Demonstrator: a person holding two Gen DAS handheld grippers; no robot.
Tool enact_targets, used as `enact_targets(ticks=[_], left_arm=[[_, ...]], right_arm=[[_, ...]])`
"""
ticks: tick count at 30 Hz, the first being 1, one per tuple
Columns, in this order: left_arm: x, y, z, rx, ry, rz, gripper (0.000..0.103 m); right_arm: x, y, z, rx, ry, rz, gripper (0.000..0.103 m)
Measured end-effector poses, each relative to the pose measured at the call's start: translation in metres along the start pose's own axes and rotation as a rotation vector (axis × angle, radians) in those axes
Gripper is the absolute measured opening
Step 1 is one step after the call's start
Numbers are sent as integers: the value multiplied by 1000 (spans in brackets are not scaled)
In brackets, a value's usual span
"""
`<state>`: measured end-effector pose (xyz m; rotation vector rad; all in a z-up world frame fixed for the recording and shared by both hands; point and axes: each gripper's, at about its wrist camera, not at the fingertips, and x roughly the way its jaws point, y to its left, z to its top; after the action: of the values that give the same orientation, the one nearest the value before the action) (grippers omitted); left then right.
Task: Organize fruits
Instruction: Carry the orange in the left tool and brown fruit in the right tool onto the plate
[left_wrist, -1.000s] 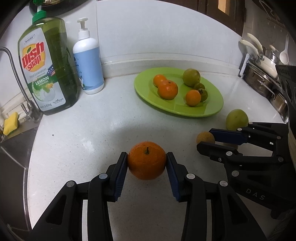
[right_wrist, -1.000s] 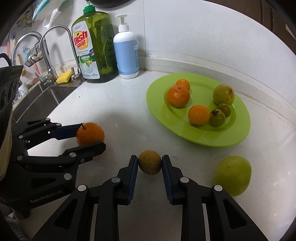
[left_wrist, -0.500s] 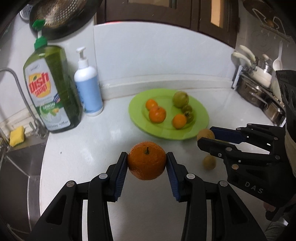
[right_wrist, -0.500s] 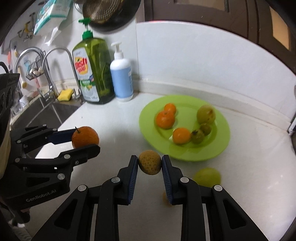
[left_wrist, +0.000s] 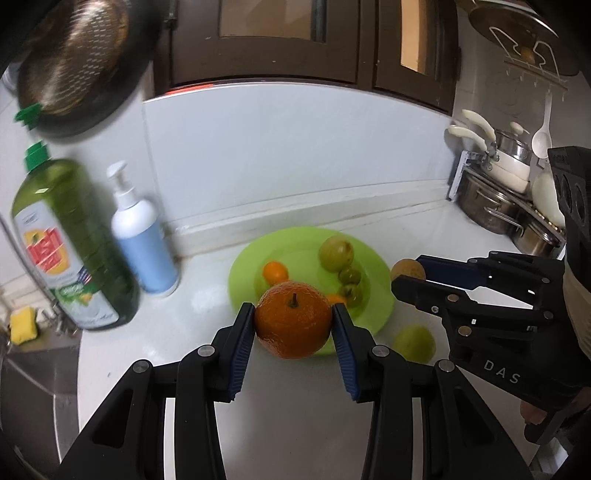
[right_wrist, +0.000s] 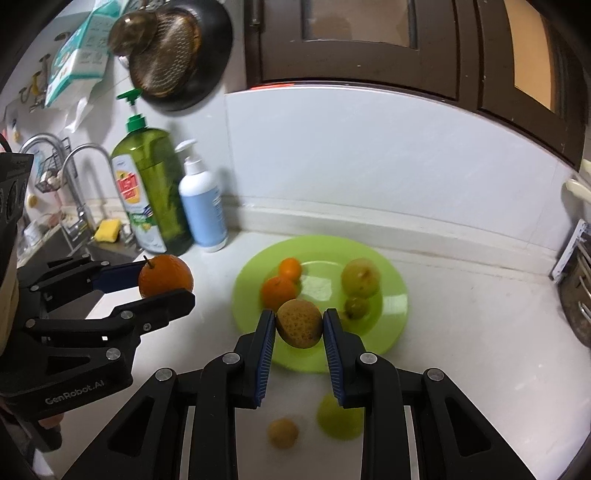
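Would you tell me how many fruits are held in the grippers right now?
2. An orange is clamped in the left gripper, and a brownish fruit in the right gripper. Both show fully; no other could be hidden there.

A: Plate (right_wrist: 391, 295), centre frame: glossy green, probably plastic. Countertop (right_wrist: 461, 332): smooth white, speckled.
B: Pots (left_wrist: 491, 206), right edge: polished metal. Orange (left_wrist: 293, 319): dimpled, slightly shiny peel.

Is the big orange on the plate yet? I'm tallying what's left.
Not yet. The big orange is clamped in the left gripper, held in the air in front of the green plate.
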<state>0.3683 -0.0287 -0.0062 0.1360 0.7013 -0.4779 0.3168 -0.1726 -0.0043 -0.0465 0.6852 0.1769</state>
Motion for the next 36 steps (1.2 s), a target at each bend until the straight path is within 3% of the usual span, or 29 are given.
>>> enact_targets(ticks=[14,27,36], left_arm=[[64,-19,36,52,51,-63,41],[131,-20,32,58,169,-60,41],[149,-24,29,61,208,-67,41]], right_arm=[[41,-50,13,32,69,-32,28],[96,-75,1,59,177,-14,28],[116,-79,-3,73,209,0,28]])
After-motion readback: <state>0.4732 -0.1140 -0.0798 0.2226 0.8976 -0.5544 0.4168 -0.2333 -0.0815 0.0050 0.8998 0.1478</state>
